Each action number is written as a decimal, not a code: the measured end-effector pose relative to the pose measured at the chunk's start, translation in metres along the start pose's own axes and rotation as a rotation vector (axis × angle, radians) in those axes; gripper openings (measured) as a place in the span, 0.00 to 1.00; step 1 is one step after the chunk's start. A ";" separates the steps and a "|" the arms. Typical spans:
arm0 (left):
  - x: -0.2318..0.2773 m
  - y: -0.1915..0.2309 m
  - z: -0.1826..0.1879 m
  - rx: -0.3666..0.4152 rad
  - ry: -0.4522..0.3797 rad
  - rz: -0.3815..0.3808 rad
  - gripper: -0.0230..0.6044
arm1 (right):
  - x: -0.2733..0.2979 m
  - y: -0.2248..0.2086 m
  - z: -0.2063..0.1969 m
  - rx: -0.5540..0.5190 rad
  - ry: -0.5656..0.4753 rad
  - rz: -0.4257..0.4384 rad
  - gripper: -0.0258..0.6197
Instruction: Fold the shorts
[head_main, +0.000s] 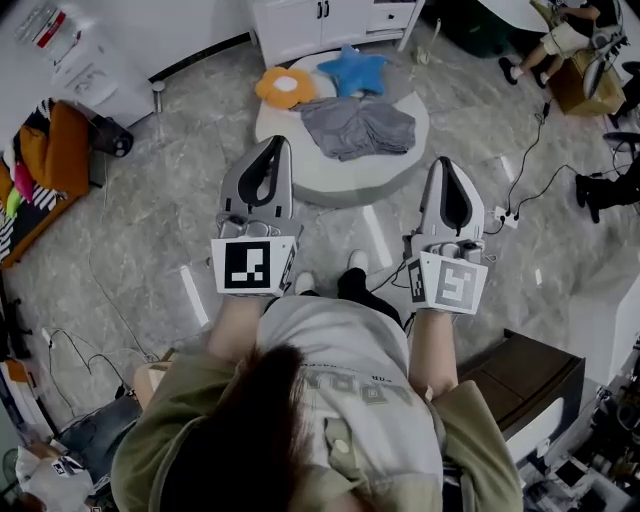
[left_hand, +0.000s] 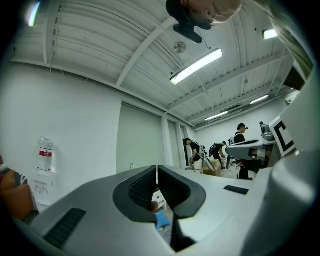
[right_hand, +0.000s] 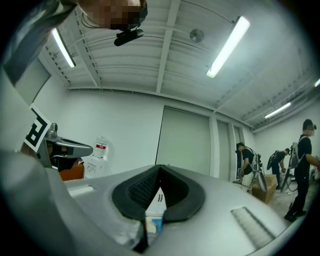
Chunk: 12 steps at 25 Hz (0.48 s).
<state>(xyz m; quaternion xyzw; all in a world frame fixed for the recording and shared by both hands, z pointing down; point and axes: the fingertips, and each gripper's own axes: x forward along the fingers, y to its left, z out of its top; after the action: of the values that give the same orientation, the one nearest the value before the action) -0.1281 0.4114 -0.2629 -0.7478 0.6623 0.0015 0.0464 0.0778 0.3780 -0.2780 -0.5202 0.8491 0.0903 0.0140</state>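
One pair of shorts (head_main: 358, 127) and two cushions (head_main: 284, 87) (head_main: 354, 70) lie on one table (head_main: 345, 188), upper centre. The left gripper (head_main: 272, 143) and right gripper (head_main: 443, 162) keep fingers closed, empty.

The grey-and-white left gripper (head_main: 277, 145) and matching right gripper (head_main: 446, 163) point forward, side by side. Both pairs of jaws are closed and empty.

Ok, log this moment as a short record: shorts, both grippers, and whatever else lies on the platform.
shorts: grey, rumpled, on the round white platform, untouched
left gripper: shut, empty, clear of the shorts
right gripper: shut, empty, clear of the shorts
also on platform: blue star cushion, orange flower cushion
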 end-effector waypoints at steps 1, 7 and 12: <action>0.009 -0.003 0.000 -0.002 0.007 -0.004 0.06 | 0.008 -0.008 -0.003 0.015 0.005 0.013 0.04; 0.060 -0.018 -0.011 -0.032 0.070 -0.037 0.52 | 0.051 -0.045 -0.037 0.059 0.067 0.149 0.39; 0.092 -0.036 -0.031 0.008 0.155 -0.033 0.59 | 0.076 -0.079 -0.051 0.044 0.087 0.230 0.43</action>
<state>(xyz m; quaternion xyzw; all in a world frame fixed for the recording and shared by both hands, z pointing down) -0.0824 0.3222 -0.2357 -0.7564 0.6514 -0.0597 -0.0018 0.1168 0.2676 -0.2477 -0.4224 0.9048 0.0499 -0.0217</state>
